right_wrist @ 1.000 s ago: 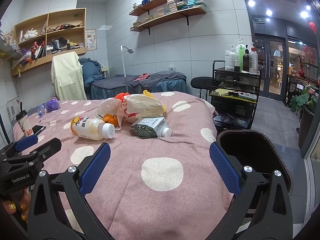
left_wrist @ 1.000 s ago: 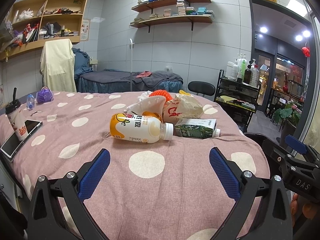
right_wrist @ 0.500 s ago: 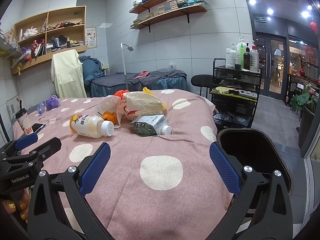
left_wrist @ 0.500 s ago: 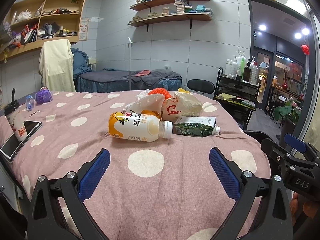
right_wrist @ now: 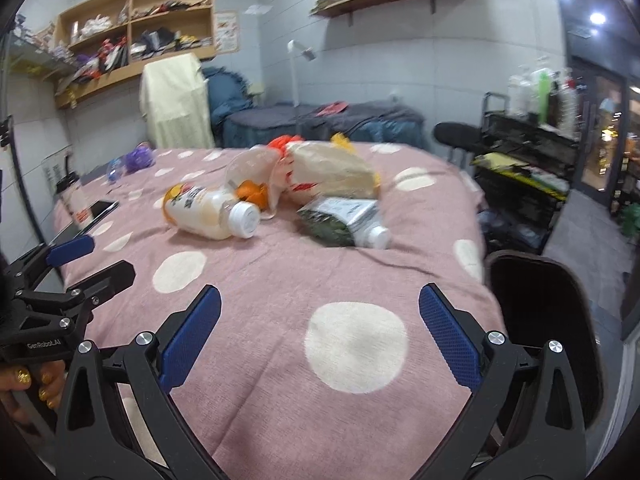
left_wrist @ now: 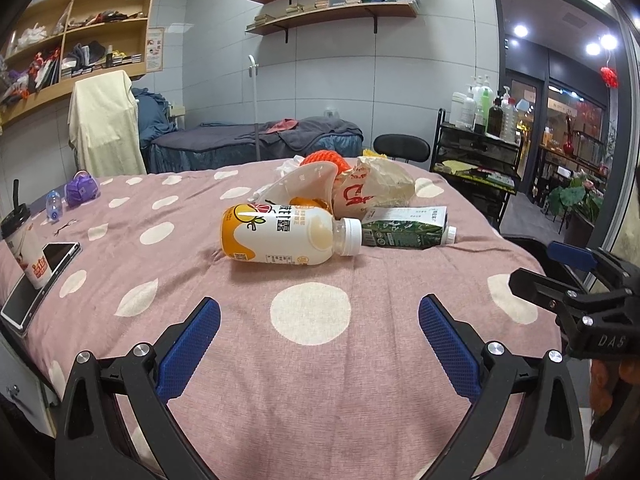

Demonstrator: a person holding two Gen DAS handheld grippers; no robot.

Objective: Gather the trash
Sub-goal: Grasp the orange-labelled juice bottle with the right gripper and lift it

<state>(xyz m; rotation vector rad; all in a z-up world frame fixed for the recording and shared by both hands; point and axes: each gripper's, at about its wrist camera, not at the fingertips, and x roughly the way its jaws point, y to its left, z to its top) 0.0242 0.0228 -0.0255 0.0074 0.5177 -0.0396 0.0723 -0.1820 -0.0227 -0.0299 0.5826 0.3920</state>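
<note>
A pile of trash lies on the pink polka-dot table (left_wrist: 312,360): an orange-and-white drink bottle (left_wrist: 280,236) on its side, a green carton (left_wrist: 404,227) to its right, a crumpled paper bag (left_wrist: 372,190), a clear plastic cup (left_wrist: 308,184) and something orange behind. The right wrist view shows the bottle (right_wrist: 208,212), carton (right_wrist: 344,222) and bag (right_wrist: 332,174). My left gripper (left_wrist: 319,336) is open and empty, short of the bottle. My right gripper (right_wrist: 320,332) is open and empty, short of the carton. A dark bin (right_wrist: 548,320) stands at the table's right edge.
A cup with a straw (left_wrist: 24,248) and a phone (left_wrist: 40,280) sit at the table's left edge, with a small bottle (left_wrist: 53,205) and a purple object (left_wrist: 82,189) behind. A black trolley (left_wrist: 476,168) and a stool (left_wrist: 402,148) stand past the table.
Both grippers have moved closer to the trash pile, which looks larger. The right wrist view has swung left and is blurred by motion. Both grippers stay open.
</note>
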